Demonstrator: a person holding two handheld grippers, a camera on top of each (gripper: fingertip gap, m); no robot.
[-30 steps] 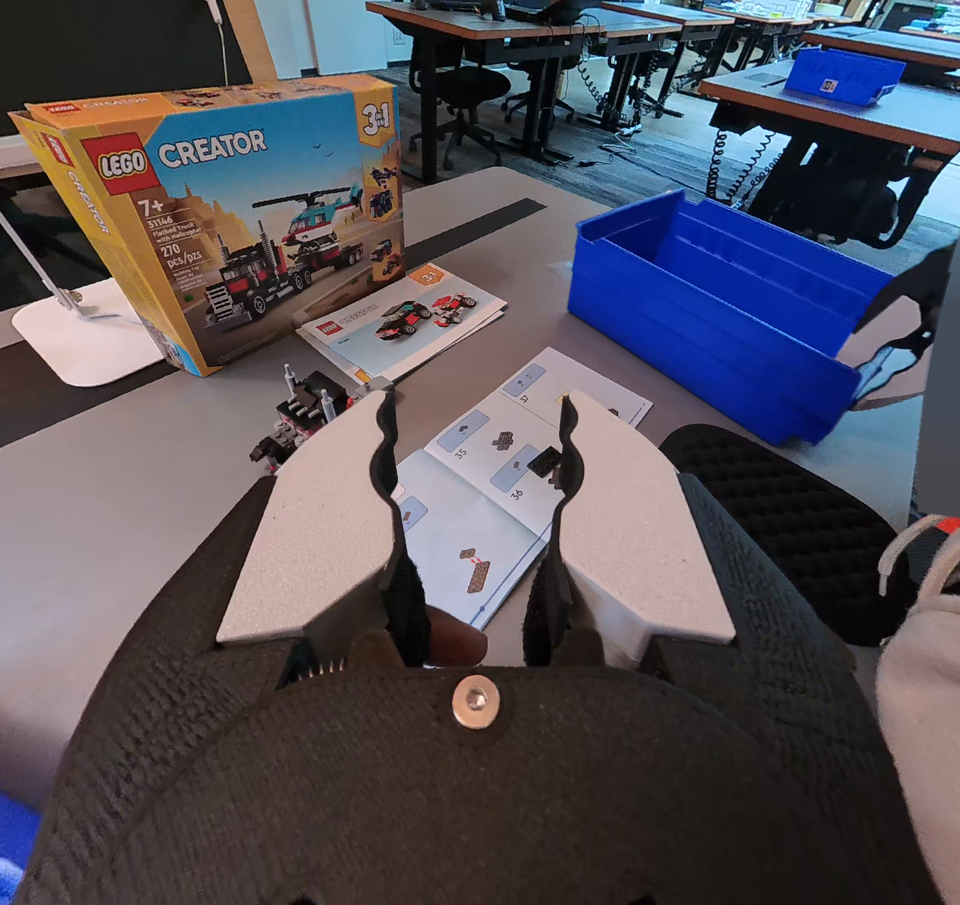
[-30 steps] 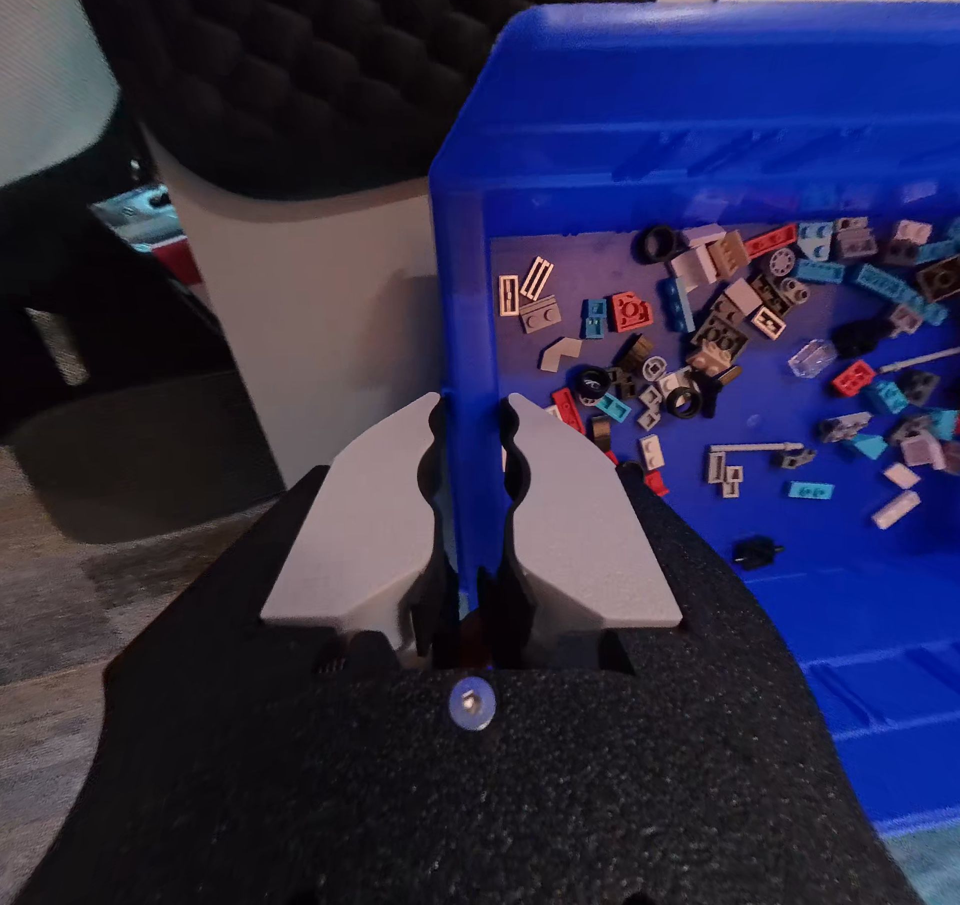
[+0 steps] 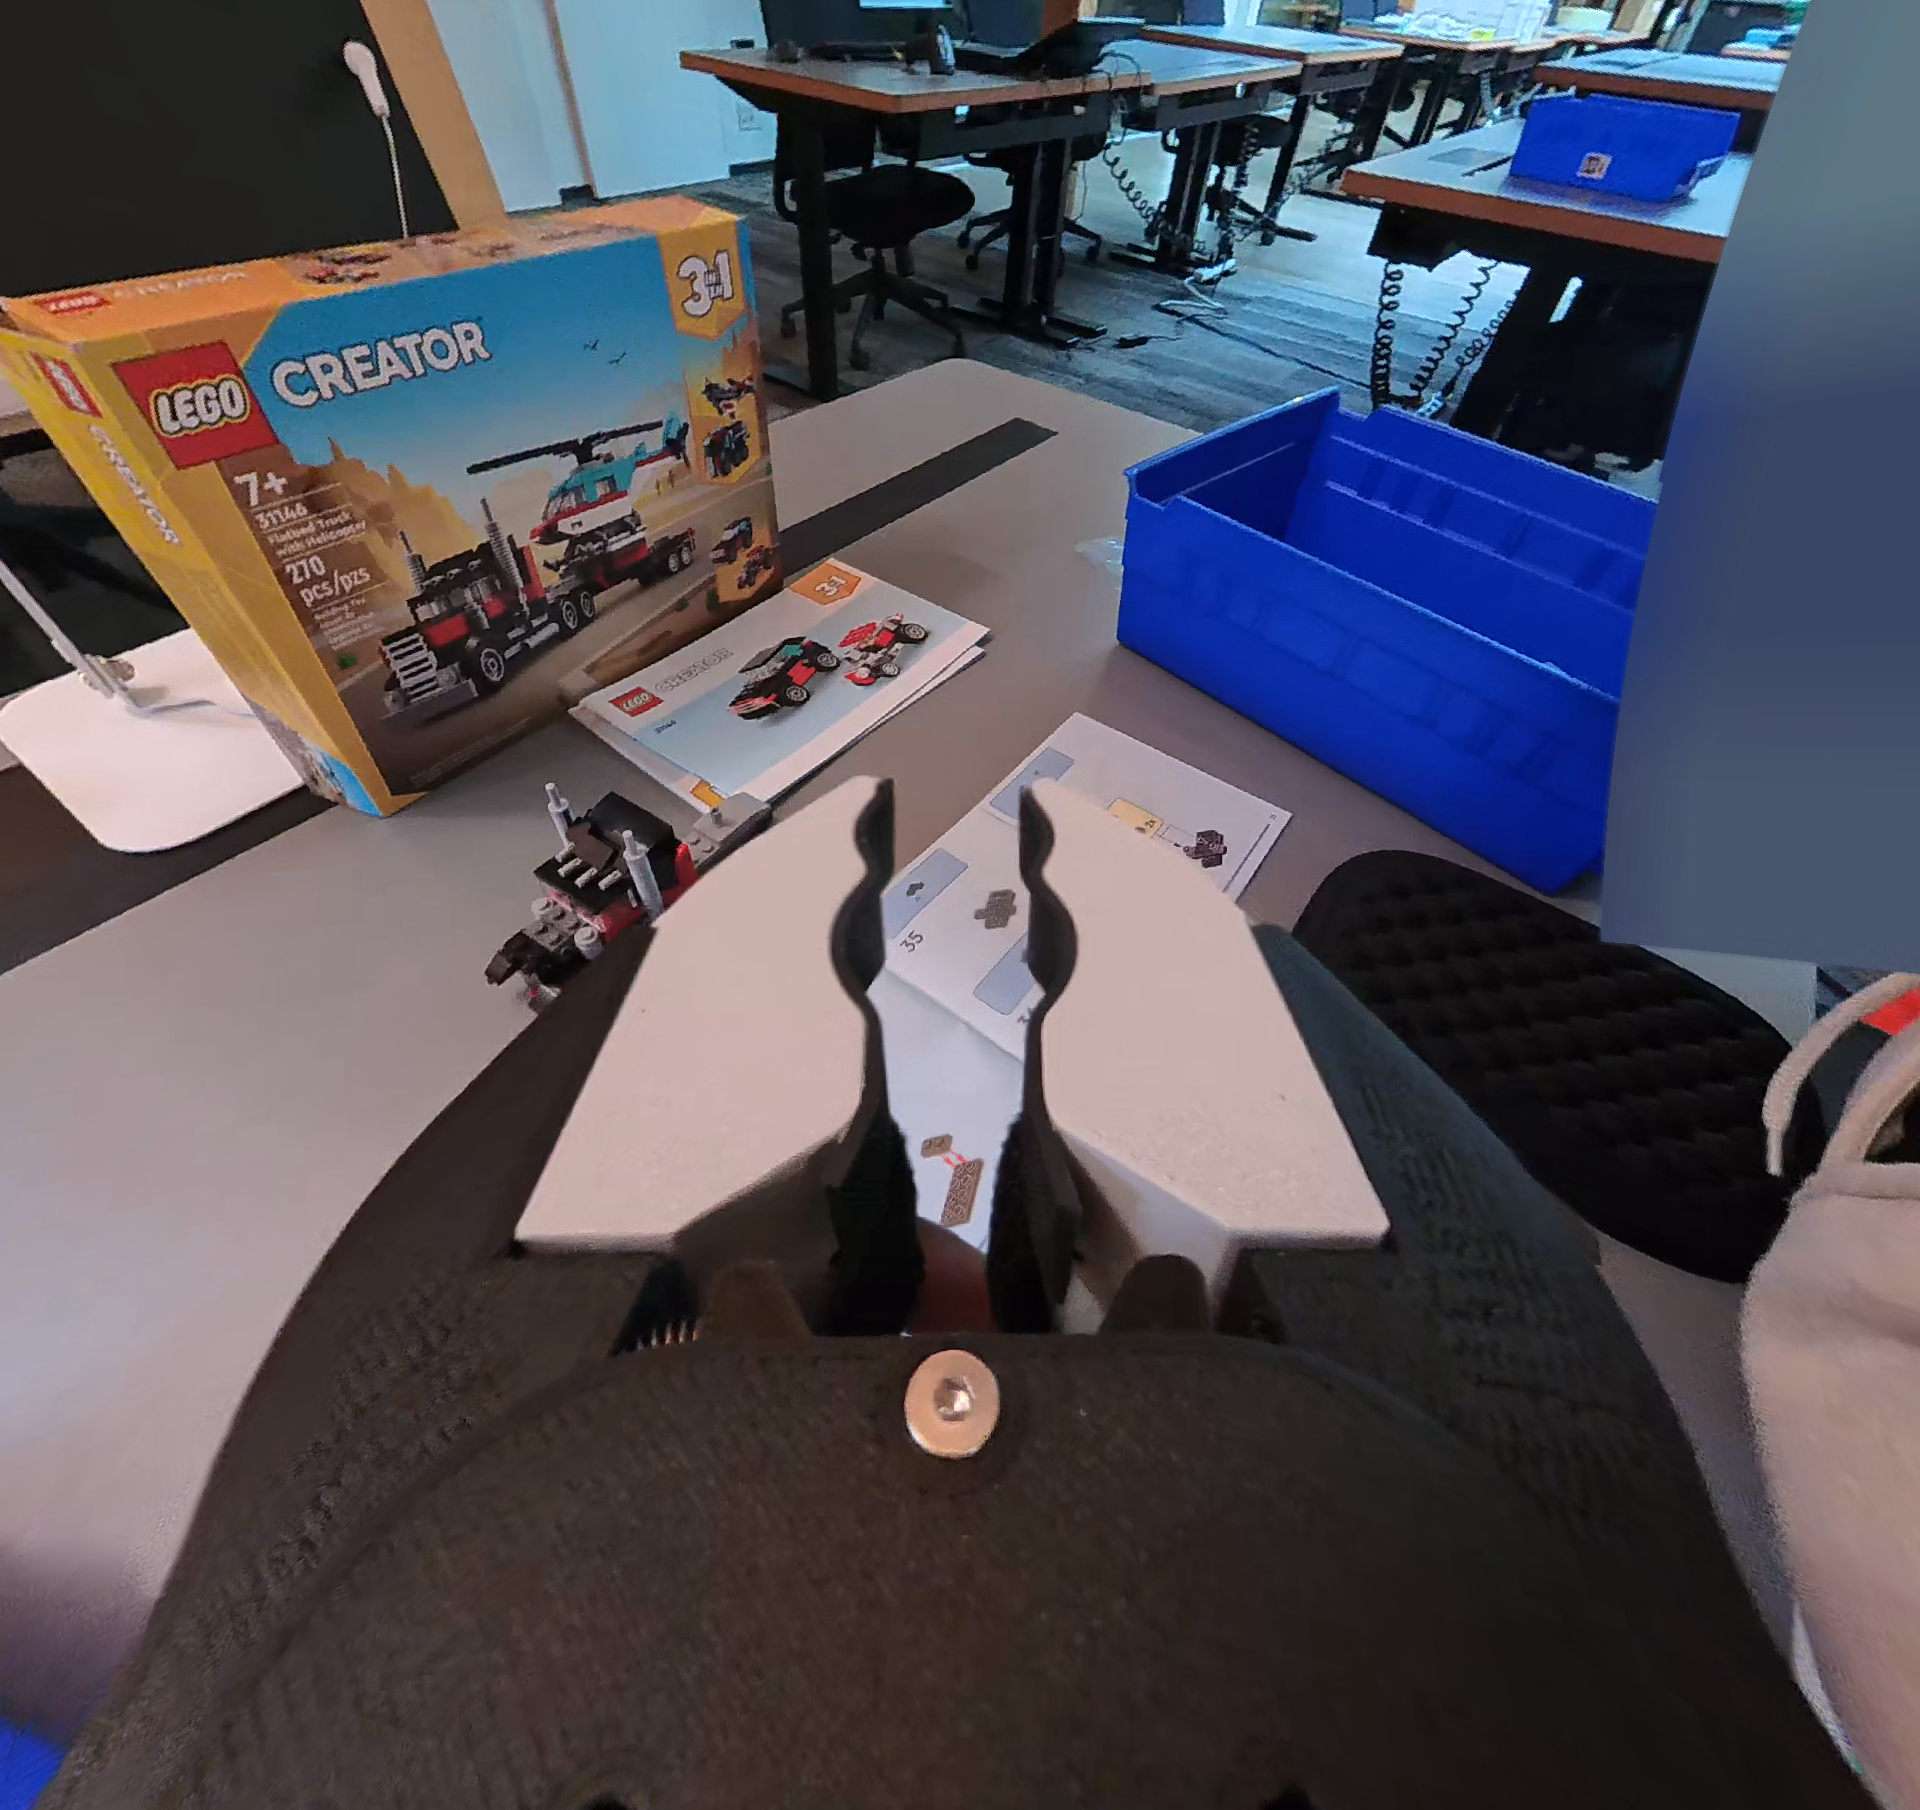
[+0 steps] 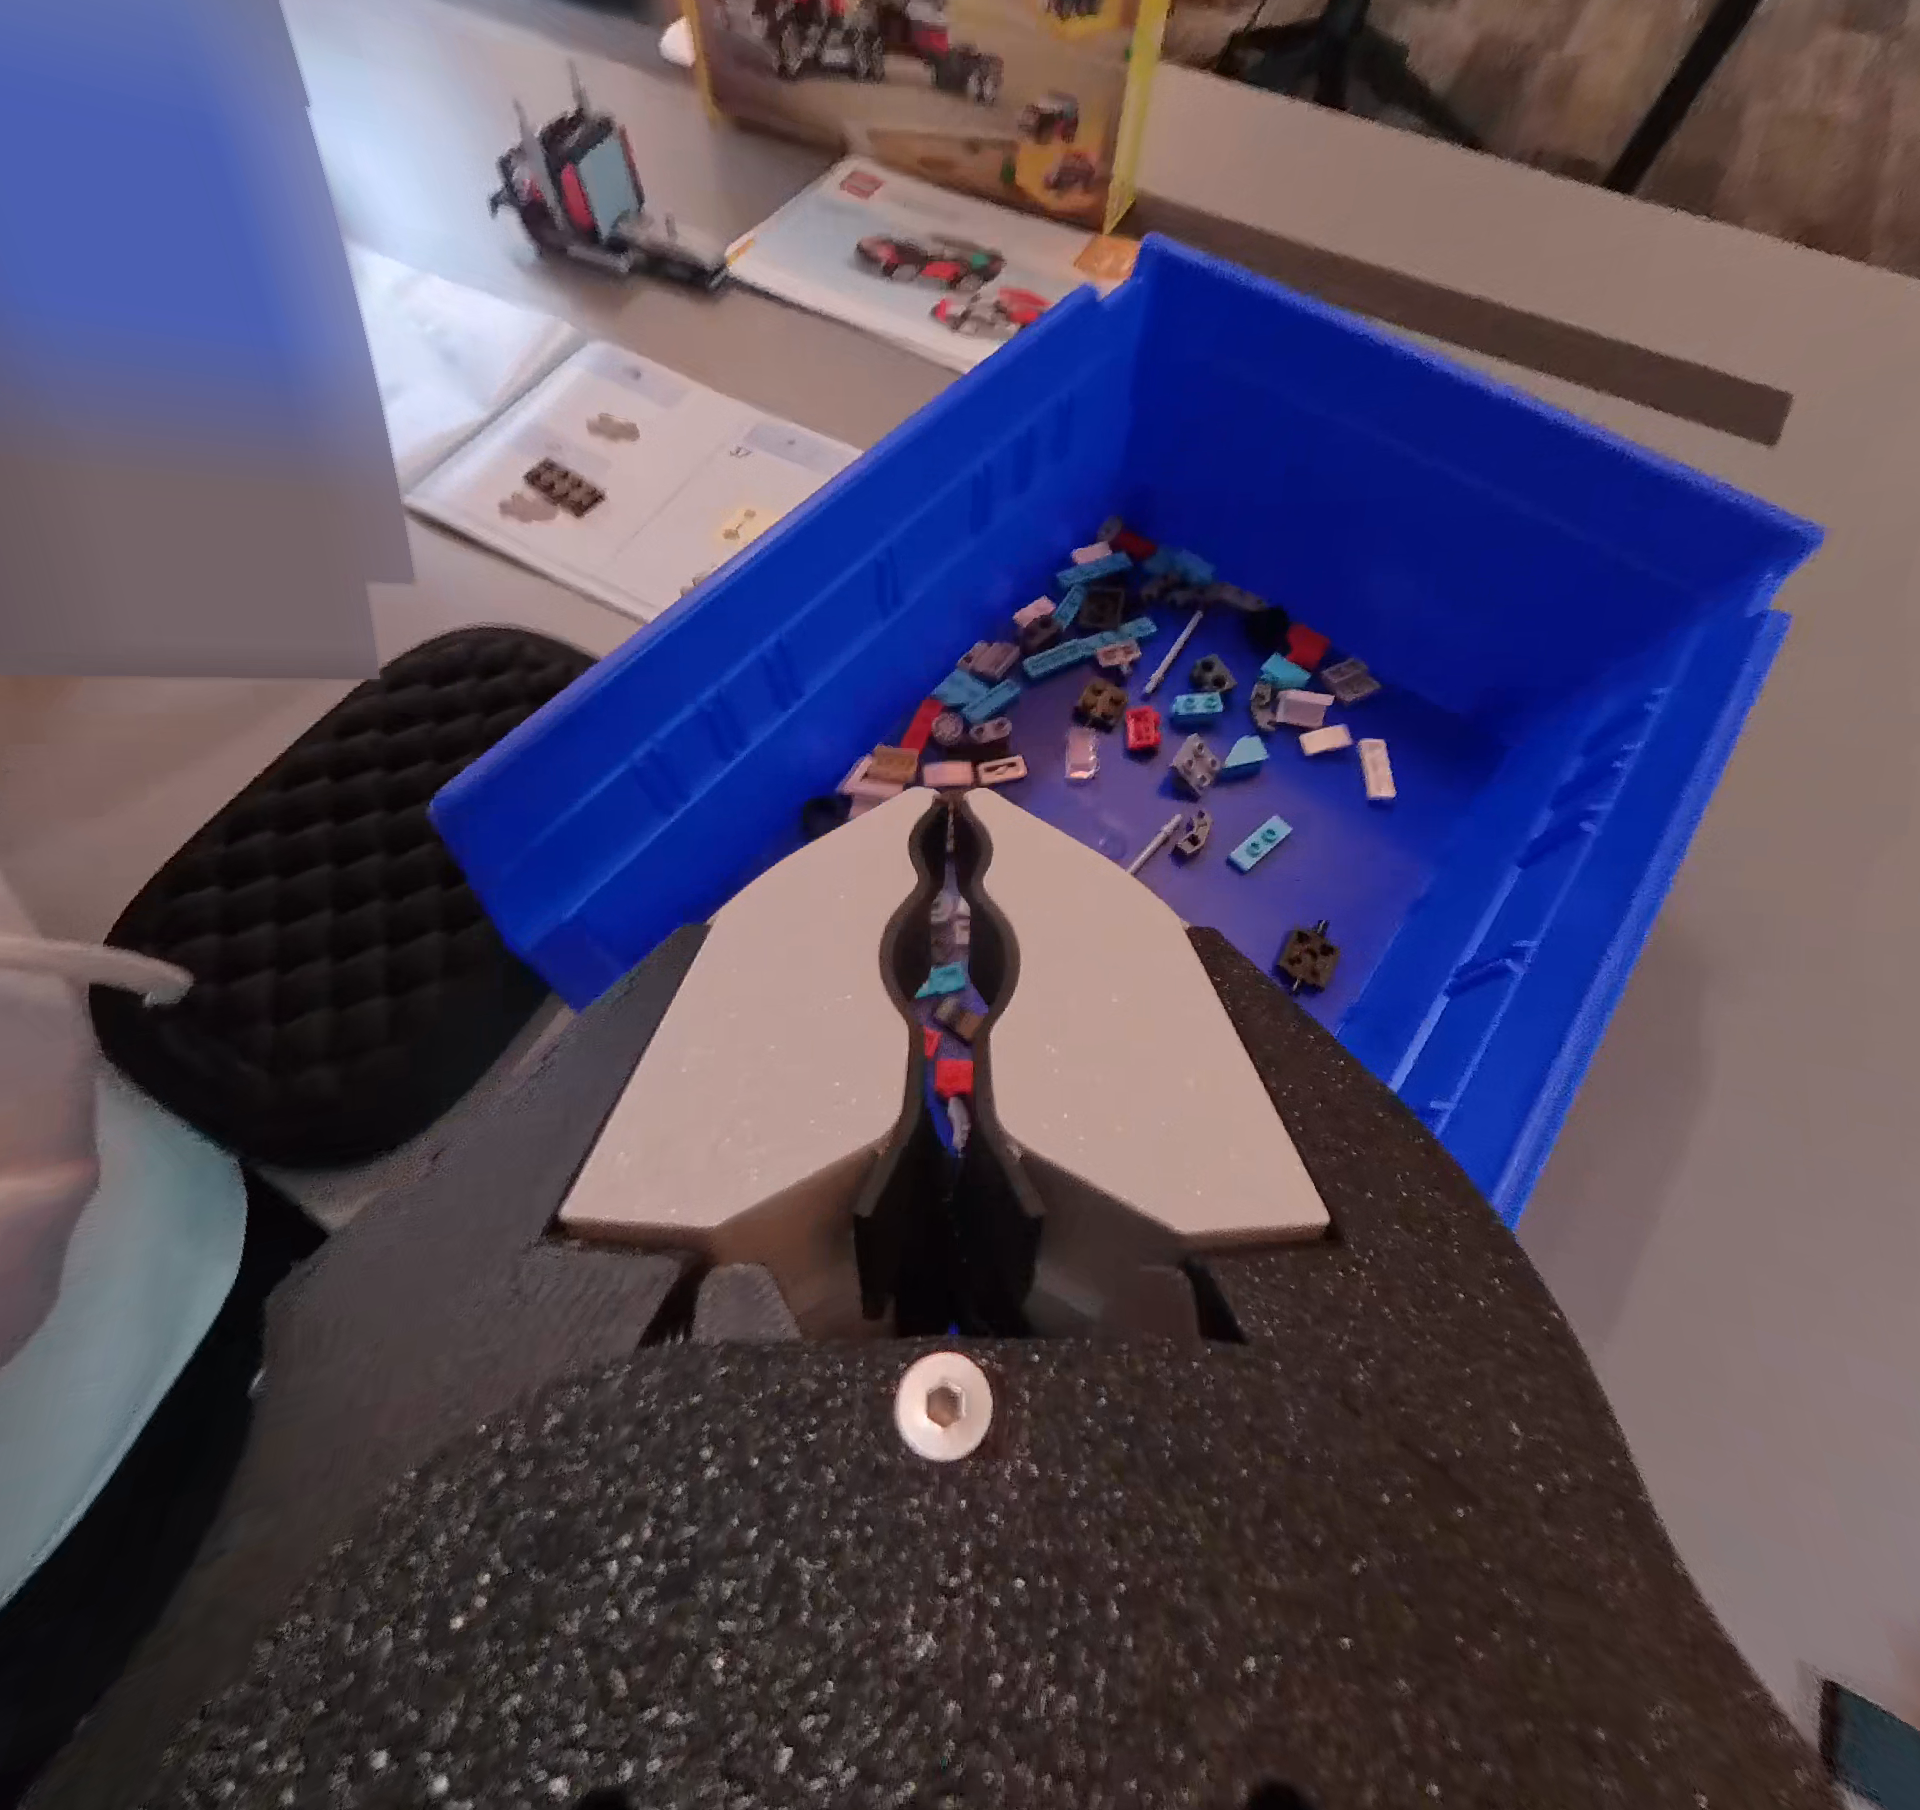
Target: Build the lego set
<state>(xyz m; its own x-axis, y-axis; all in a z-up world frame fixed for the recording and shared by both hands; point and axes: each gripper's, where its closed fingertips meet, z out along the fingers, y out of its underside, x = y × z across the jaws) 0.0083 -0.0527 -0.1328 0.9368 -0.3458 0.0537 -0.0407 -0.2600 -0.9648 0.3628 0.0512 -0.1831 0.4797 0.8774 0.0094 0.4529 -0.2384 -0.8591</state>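
My left gripper [image 3: 954,804] is open and empty, held low over the open instruction booklet [image 3: 1143,804]. The partly built black and red truck [image 3: 603,887] stands on the grey table just left of its fingers. My right gripper [image 4: 951,802] is shut and hovers over the near left part of the blue bin [image 4: 1455,410]. I cannot tell if a small piece is pinched at its tips. Several loose bricks [image 4: 1143,700] lie on the bin's floor. The bin [image 3: 1351,638] also shows at the right in the left wrist view.
The set's box [image 3: 416,513] stands at the back left, with a closed booklet [image 3: 790,680] lying in front of it. A black padded cushion [image 3: 1538,1054] lies near the bin's close end. A white lamp base [image 3: 145,752] sits far left. Office desks stand beyond the table. My right fingertips sit around 40 centimetres from my left ones.
My right gripper has let go of the bin's wall, drawn back above the bin and shut. My left gripper's jaws have narrowed.
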